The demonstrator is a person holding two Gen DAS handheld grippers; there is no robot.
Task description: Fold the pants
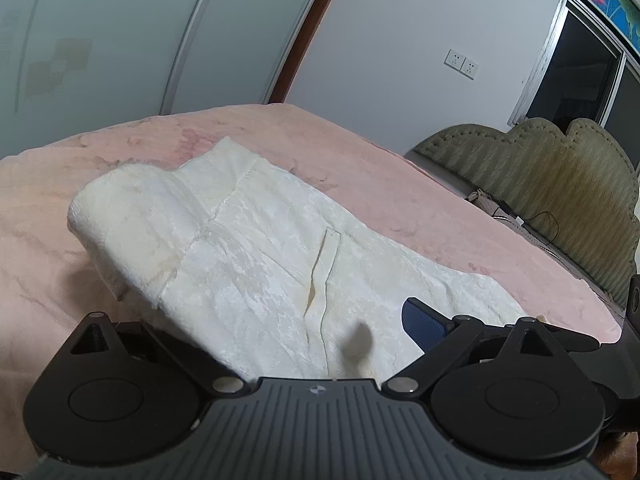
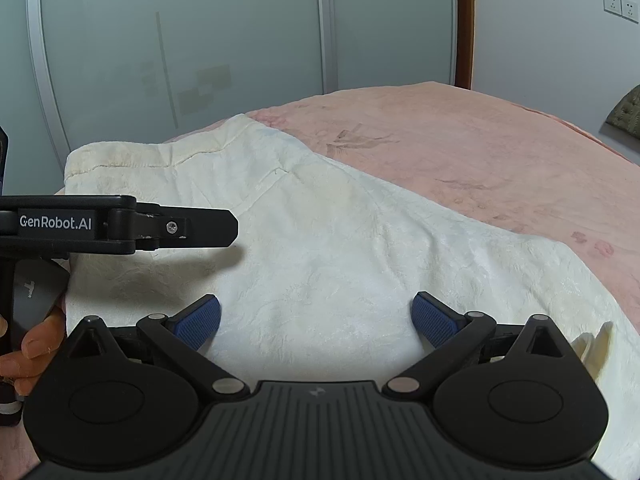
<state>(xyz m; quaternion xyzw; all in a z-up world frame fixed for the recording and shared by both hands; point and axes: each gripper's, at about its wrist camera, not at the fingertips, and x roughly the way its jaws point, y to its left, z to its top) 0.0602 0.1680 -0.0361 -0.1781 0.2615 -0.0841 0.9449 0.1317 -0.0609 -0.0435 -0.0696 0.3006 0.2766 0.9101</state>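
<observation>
Lying across a bed covered by a pink blanket (image 1: 400,184), the cream-white pants (image 1: 256,248) occupy the middle of both views. At the left of the left wrist view, the fabric is doubled over into a thick rounded fold (image 1: 120,220); a seam and a slit-like pocket opening run through the flat part toward the camera. The left tongs (image 1: 276,332) stand wide open above the near edge of the pants, gripping nothing; only the right blue pad (image 1: 424,320) shows, the left finger being hidden behind its black linkage. Farther right, an olive tufted headboard (image 1: 560,184) rises beyond the bed, under a dark window (image 1: 576,64).

In the right wrist view, the left tongs (image 2: 224,228) enter from the left edge as a black finger hovering over the pants (image 2: 340,240), with a person's hand (image 2: 36,344) on the handle below. The right tongs (image 2: 316,320) are likewise spread wide, both blue pads (image 2: 200,320) apart over the cloth with nothing pinched between them. Pink blanket (image 2: 460,140) fills the right side, and frosted wardrobe doors (image 2: 200,40) stand behind the bed.
</observation>
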